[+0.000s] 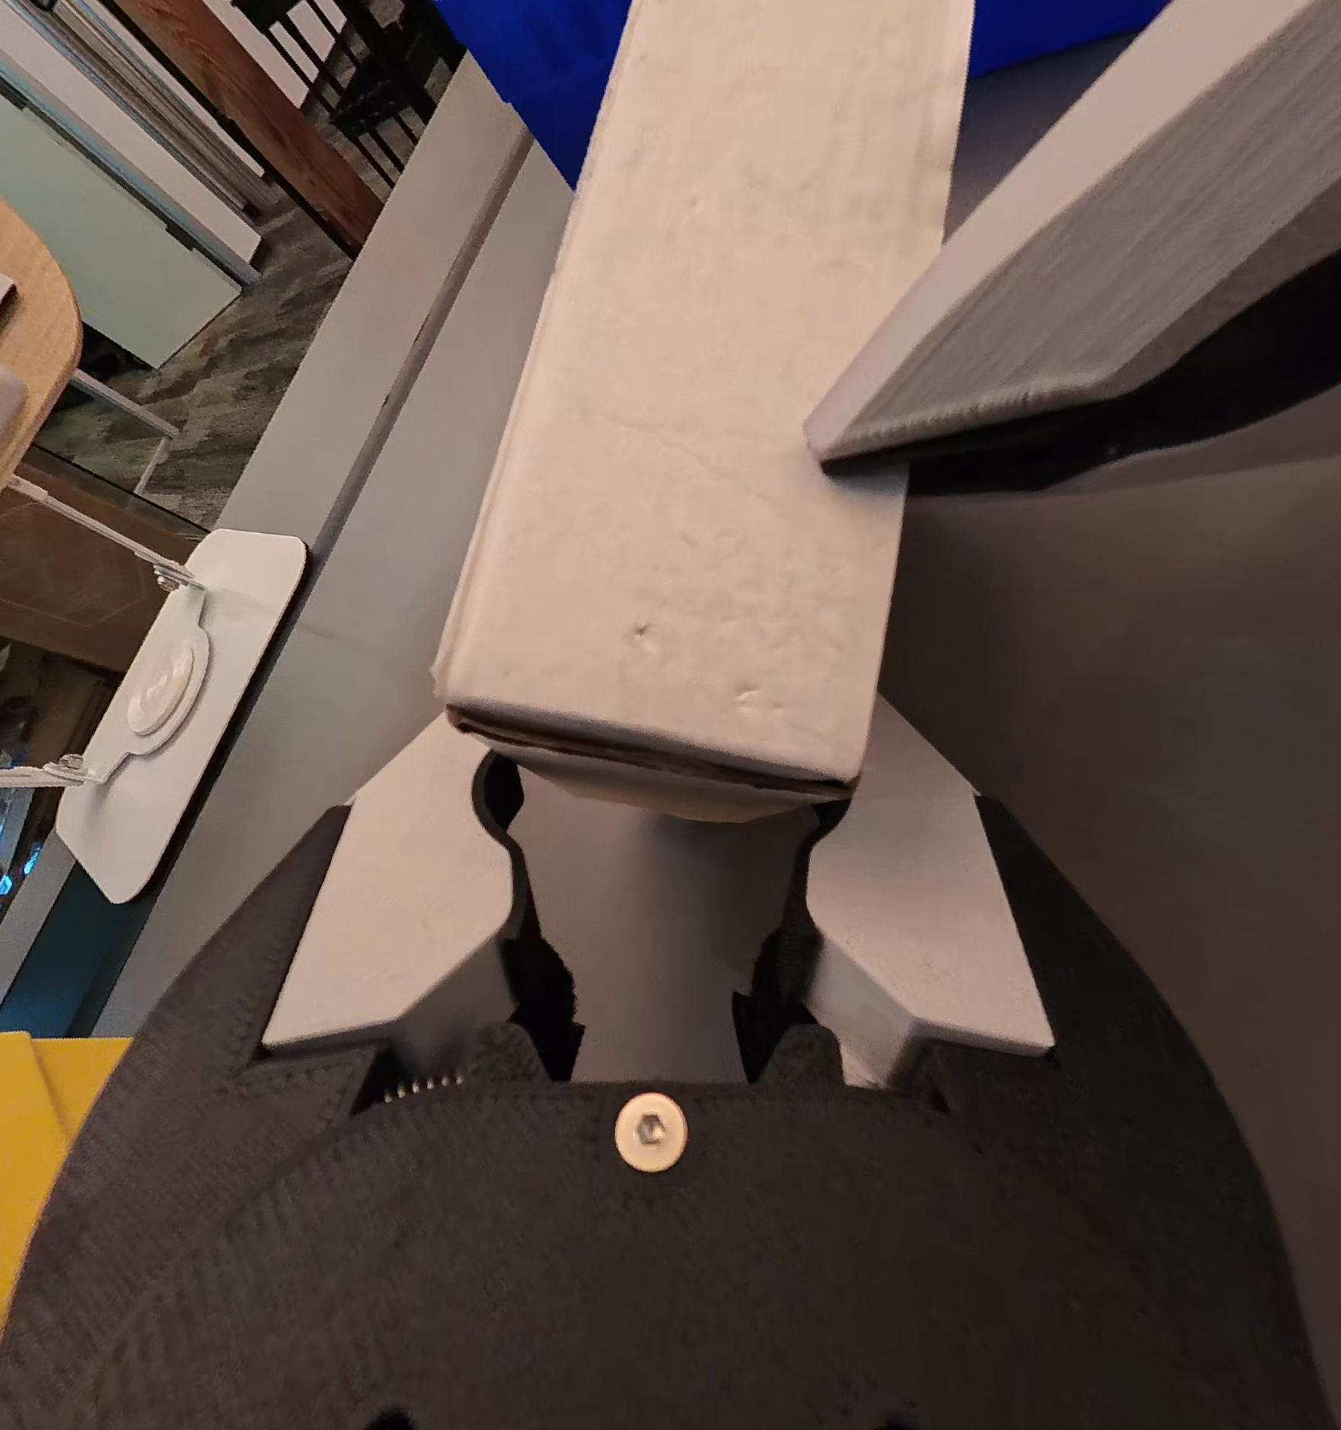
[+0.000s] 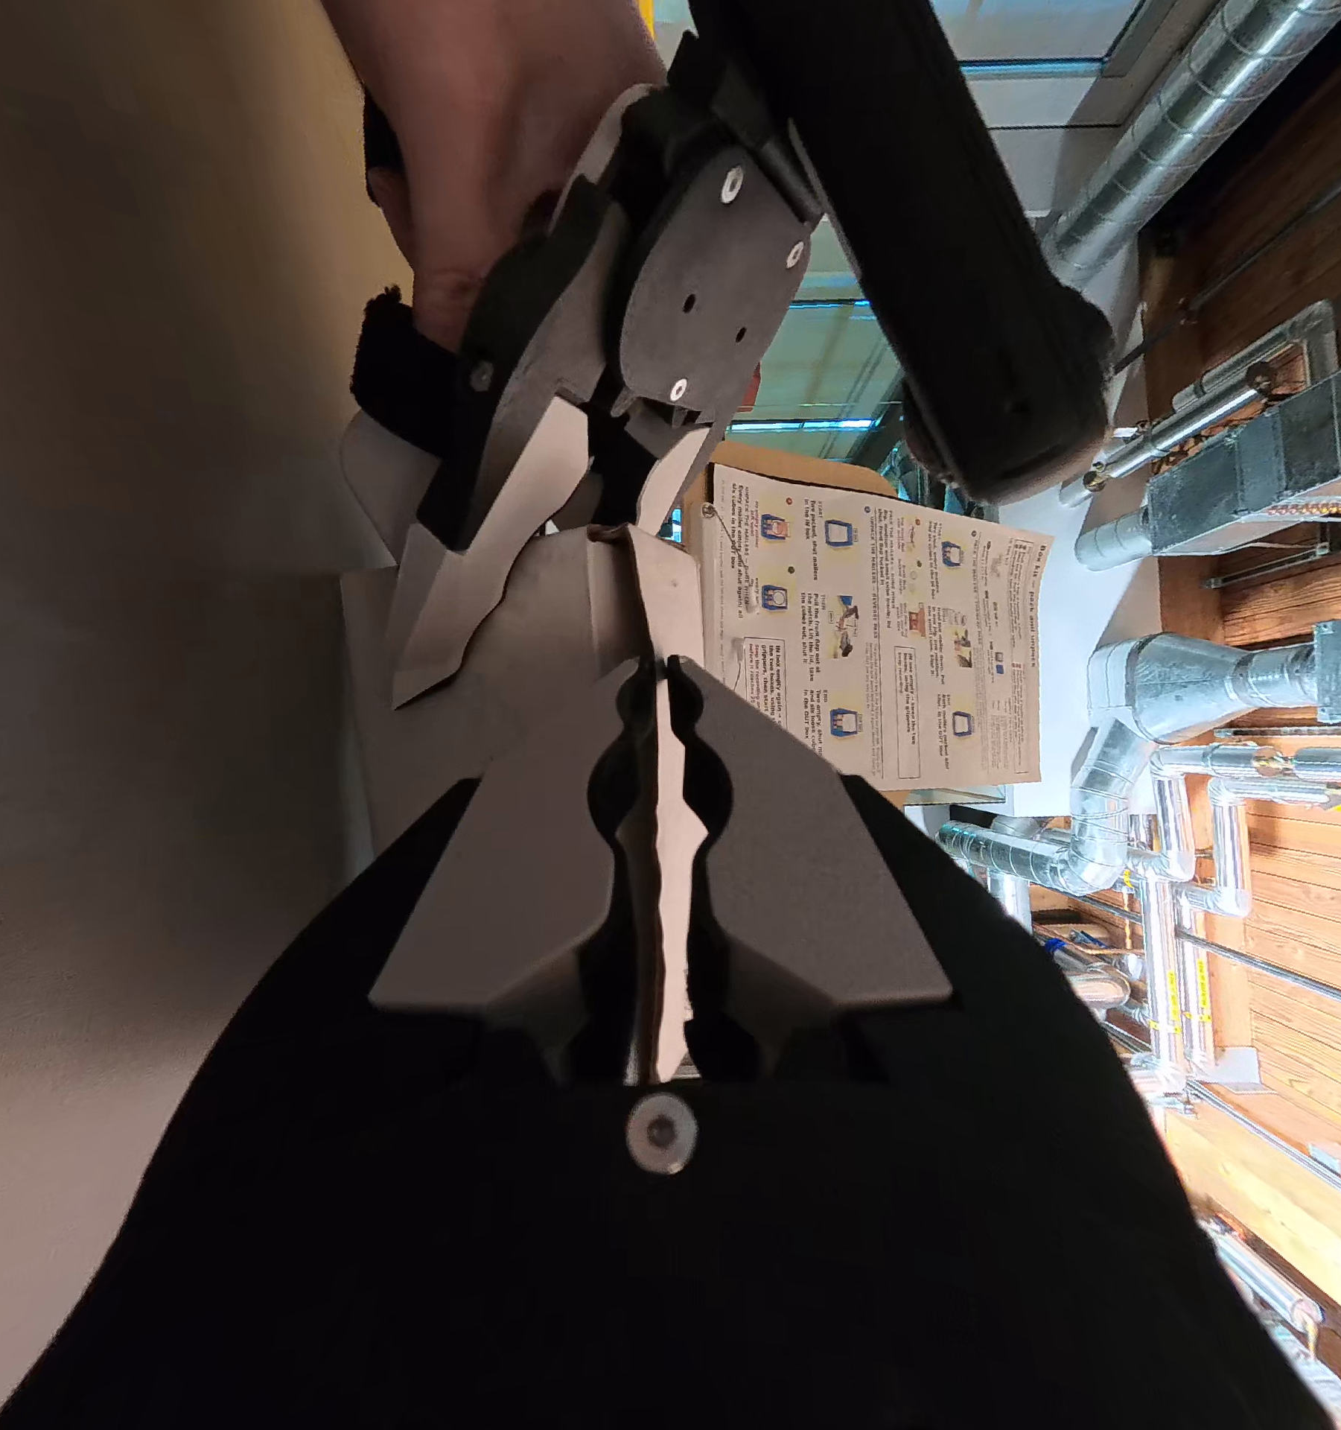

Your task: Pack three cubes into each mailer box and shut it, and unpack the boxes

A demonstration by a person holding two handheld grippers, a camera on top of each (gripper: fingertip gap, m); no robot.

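Observation:
A white mailer box (image 1: 690, 433) runs away from me in the left wrist view, its near end between my left gripper's (image 1: 663, 747) spread fingers, which clasp its two sides. My right gripper (image 2: 655, 669) is shut on a thin white cardboard panel of the box (image 2: 671, 867), seen edge-on between its fingers. In the right wrist view the left gripper (image 2: 543, 611), held by a hand (image 2: 497, 131), straddles the box (image 2: 574, 603). One grey finger of the right gripper (image 1: 1116, 271) lies against the box's right side. No cubes show.
A blue bin (image 1: 543, 70) lies beyond the box on the grey table (image 1: 1116, 696). A yellow box (image 1: 9, 1145) is at the lower left, with a white mounting plate (image 1: 180, 696) at the table edge. An instruction sheet (image 2: 884, 627) hangs on a cardboard carton. A black padded bar (image 2: 961, 232) is above. Across from one pair of fingers to the other is roughly 9 cm.

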